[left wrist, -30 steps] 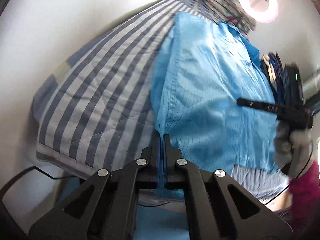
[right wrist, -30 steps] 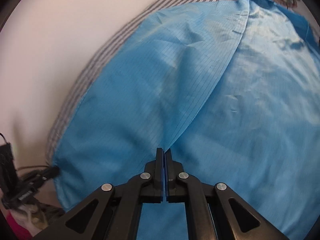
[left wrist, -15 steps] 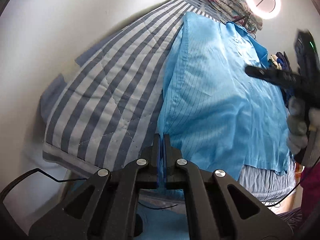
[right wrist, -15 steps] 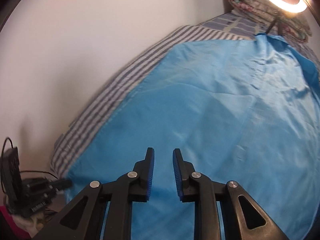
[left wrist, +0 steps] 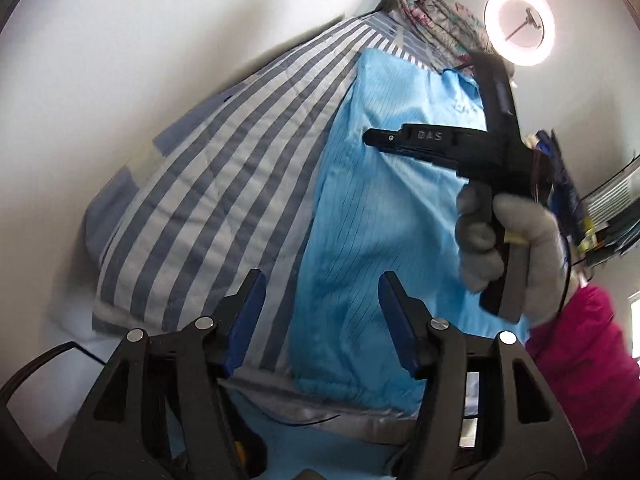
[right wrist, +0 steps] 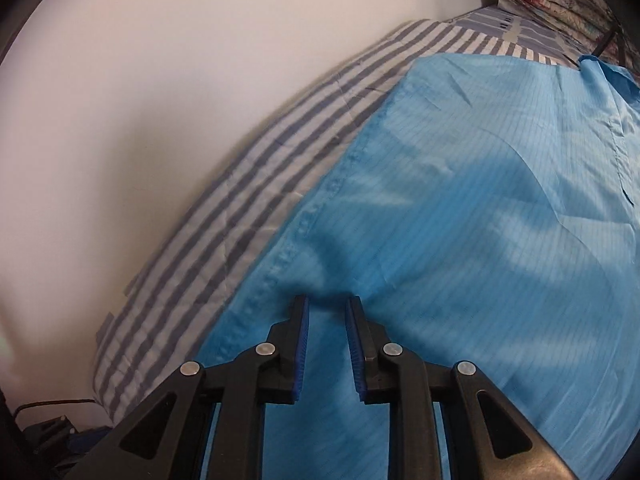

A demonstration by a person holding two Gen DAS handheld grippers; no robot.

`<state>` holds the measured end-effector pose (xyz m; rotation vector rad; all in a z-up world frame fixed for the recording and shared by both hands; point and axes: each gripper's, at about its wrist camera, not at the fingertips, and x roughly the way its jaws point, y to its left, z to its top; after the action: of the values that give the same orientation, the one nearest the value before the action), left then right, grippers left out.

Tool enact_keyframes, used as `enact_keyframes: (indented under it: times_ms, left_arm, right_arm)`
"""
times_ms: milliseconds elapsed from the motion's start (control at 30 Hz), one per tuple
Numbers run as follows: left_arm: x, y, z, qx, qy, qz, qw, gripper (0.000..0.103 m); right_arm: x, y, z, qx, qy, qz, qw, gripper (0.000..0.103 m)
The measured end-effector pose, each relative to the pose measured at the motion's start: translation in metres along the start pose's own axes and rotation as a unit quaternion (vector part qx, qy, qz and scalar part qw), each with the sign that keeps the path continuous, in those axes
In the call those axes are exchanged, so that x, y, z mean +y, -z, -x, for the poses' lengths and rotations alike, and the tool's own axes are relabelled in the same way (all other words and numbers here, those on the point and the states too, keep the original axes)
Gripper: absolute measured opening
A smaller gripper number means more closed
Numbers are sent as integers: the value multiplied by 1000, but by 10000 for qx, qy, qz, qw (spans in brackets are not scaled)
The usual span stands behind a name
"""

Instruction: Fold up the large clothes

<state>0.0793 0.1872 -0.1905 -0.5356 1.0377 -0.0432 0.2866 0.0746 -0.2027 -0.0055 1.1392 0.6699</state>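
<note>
The light blue garment (left wrist: pixel 360 208) with thin dark pinstripes lies spread pretty flat on the bed, over a grey-and-white striped quilt (left wrist: pixel 224 184), with a stitched hem running along its left edge. The left hand-held gripper (left wrist: pixel 322 312) is opening wide above the near edge, nothing between its jaws. The right hand-held gripper (right wrist: pixel 326 330) sits slightly parted over the cloth, gripping nothing.

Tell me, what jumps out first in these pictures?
A bright blue garment lies spread across a blue-and-white striped quilt beside a white wall. A glowing ring light shines at the far end. A grey-gloved hand holds the right tool above the garment.
</note>
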Motion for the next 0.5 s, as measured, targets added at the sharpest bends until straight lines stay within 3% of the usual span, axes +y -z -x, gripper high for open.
enact_keyframes:
  times_ms: [133, 300, 433, 467, 500]
  left_arm:
    - [-1, -19, -12, 174, 96, 46, 9998, 59]
    - [6, -29, -42, 536, 268, 311, 9977, 59]
    - [9, -26, -54, 579, 384, 473, 9965, 59]
    - [10, -27, -54, 548, 458, 536, 9960, 57]
    - [10, -29, -55, 559, 555, 590, 9951, 47]
  right_arm:
    - [-17, 4, 40, -272, -378, -241, 9986, 20]
    - [-30, 35, 85, -277, 359, 305, 9985, 20]
    - [-49, 39, 88, -224, 821, 322, 9959, 22]
    - [-54, 37, 84, -157, 806, 216, 9964, 22]
    - [-57, 36, 80, -136, 715, 141, 9972, 23]
